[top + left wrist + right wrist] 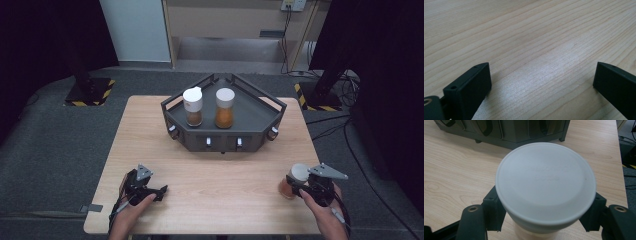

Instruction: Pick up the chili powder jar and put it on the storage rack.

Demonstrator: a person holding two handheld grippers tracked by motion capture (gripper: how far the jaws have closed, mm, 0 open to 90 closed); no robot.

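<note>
While left gripper (161,191) gapes, right gripper (296,187) seemingly clamps the spice jar (295,181).

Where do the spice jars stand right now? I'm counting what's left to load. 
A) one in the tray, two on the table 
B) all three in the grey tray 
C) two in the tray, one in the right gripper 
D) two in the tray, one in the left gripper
C: two jars stand in the grey tray, and the right gripper is shut on the third jar over the table.

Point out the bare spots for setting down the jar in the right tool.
Bare wood lies between the left tool and the held jar, in front of the rack. The rack's right half is free; two jars crowd its left and middle.
</note>
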